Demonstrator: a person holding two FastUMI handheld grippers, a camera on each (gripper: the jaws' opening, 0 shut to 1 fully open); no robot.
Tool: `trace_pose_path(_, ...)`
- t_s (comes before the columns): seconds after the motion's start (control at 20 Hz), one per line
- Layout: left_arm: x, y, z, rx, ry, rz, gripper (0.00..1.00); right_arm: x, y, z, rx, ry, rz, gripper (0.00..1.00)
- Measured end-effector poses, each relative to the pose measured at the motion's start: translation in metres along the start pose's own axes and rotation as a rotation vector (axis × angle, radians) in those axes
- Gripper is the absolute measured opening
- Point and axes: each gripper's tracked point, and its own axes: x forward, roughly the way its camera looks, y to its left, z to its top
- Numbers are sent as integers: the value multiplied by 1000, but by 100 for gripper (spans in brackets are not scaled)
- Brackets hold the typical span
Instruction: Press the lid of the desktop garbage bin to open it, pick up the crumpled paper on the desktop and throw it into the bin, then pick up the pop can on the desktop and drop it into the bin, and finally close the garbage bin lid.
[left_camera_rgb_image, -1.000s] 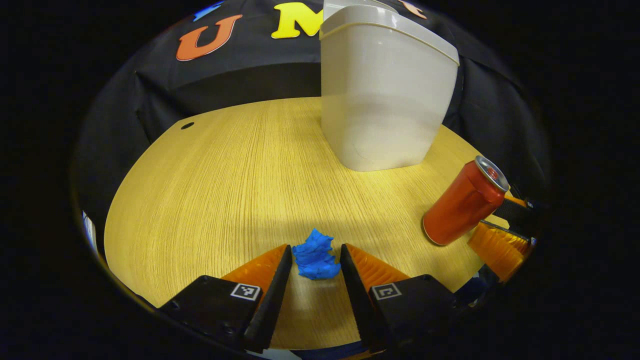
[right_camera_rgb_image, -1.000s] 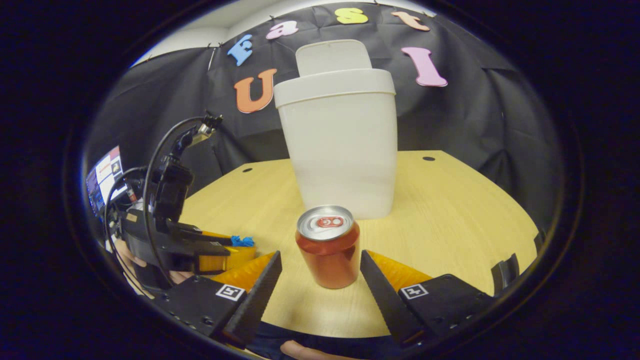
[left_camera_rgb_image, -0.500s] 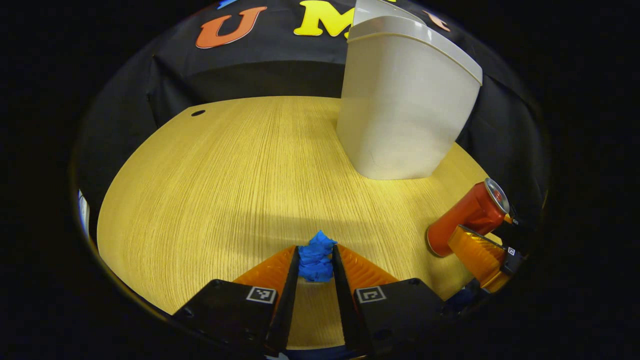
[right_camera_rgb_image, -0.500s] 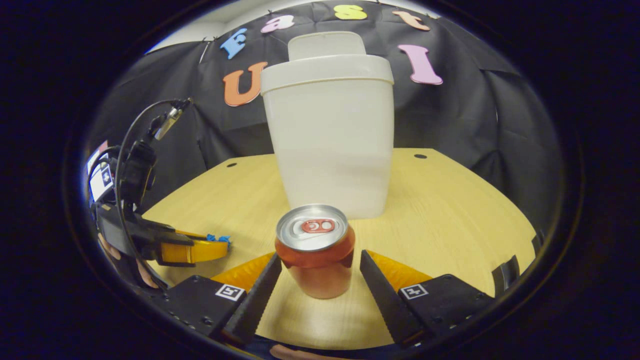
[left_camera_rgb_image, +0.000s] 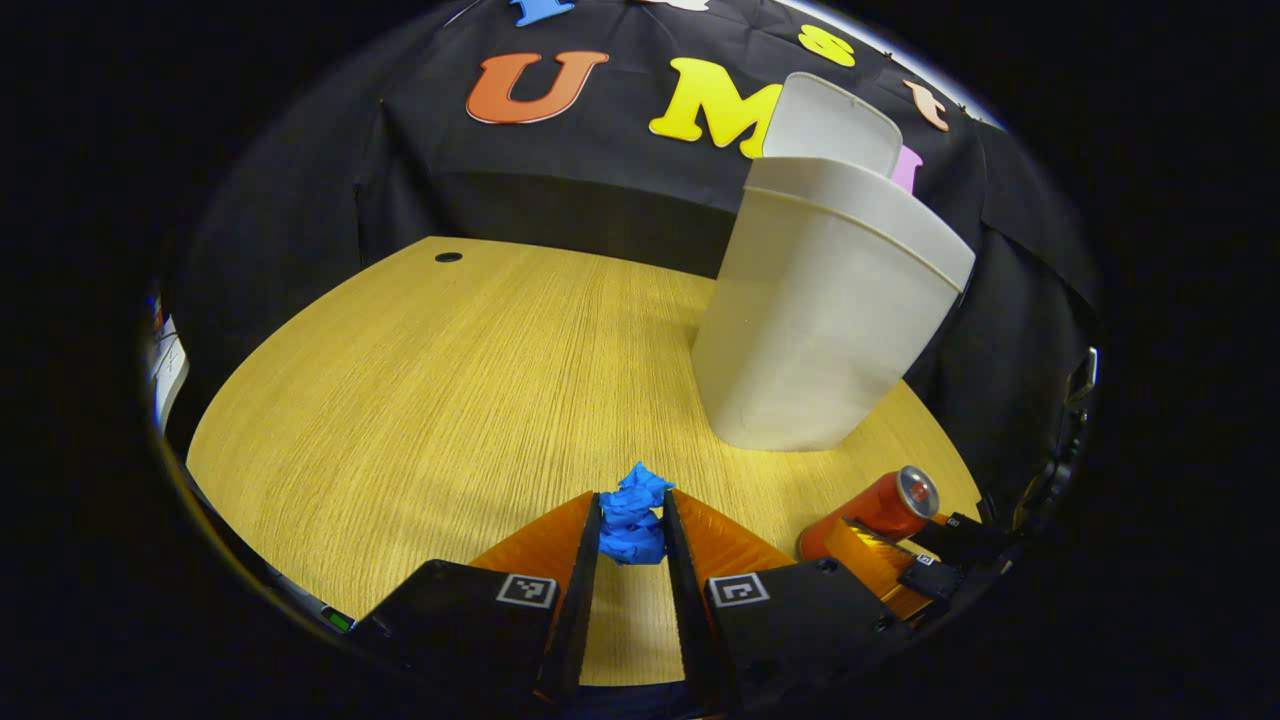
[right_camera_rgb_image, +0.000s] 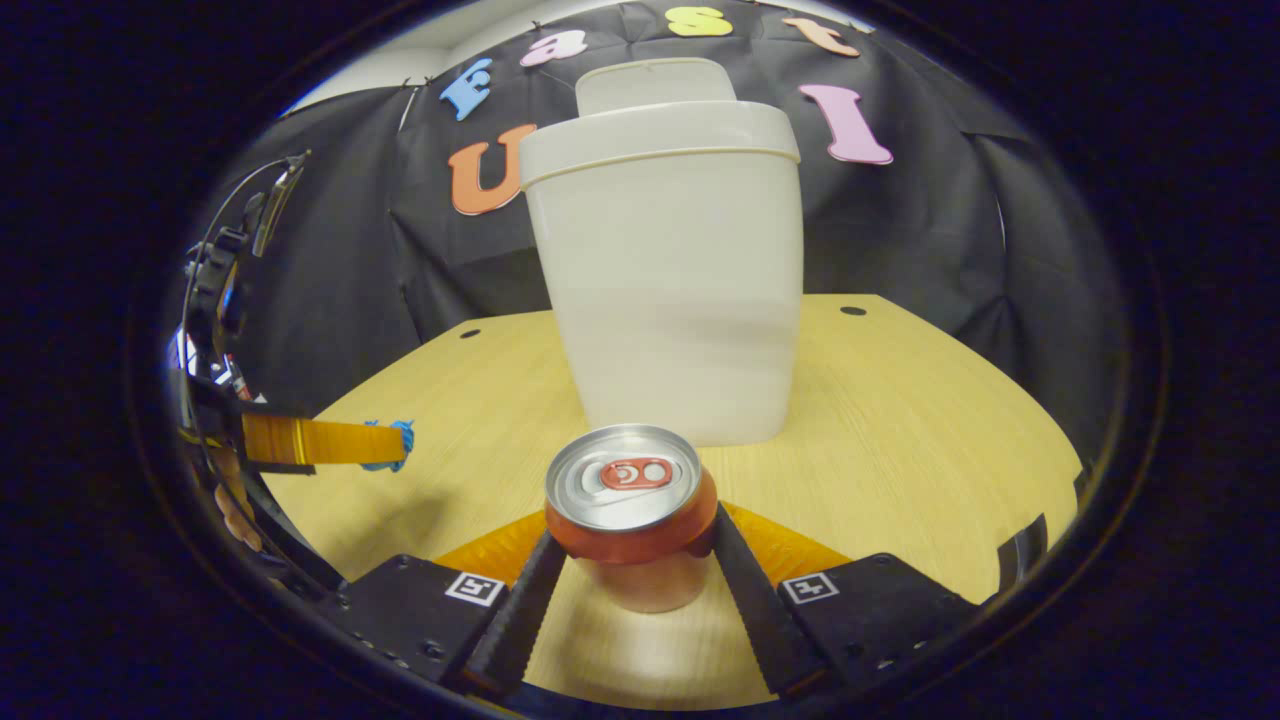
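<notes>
The wooden worktop (right_camera_rgb_image: 930, 420) is seen w/ a rounded near edge and small holes toward its far edge. The white garbage bin (right_camera_rgb_image: 675, 290) is stood upright near the worktop's far edge, approx. mid-width; its lid (right_camera_rgb_image: 650, 82) is raised behind the rim. The pop can (right_camera_rgb_image: 628, 510) is kept upright close to the near edge, w/ both fingers of the right gripper (right_camera_rgb_image: 630, 560) pressed against its sides. The blue crumpled paper (left_camera_rgb_image: 632, 515) is pinched between the closed-in fingers of the left gripper (left_camera_rgb_image: 632, 530), apparently raised above the worktop nr. its near left edge.
</notes>
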Motion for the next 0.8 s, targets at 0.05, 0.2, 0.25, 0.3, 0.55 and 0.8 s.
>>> trace_pose_path(0.05, -8, 4, 6, 9, -25, 21, 41, 0, -1, -1, -10, -4, -1, 83)
trace_pose_path(0.2, -29, 15, 28, 34, -128, 81, 41, -13, -3, 15, -14, -38, 19, 82)
trace_pose_path(0.25, -39, 10, 30, 33, -159, 90, 41, -20, -4, 24, -15, -60, 23, 82)
trace_pose_path(0.3, -49, 7, 37, 36, -190, 102, 41, -28, -6, 35, -18, -88, 26, 82)
trace_pose_path(0.55, -80, -12, 73, 47, -307, 132, 41, -69, -18, 83, -42, -228, 52, 82)
trace_pose_path(0.8, -89, -37, 103, 79, -324, 146, 41, -102, -31, 100, -79, -301, 83, 80)
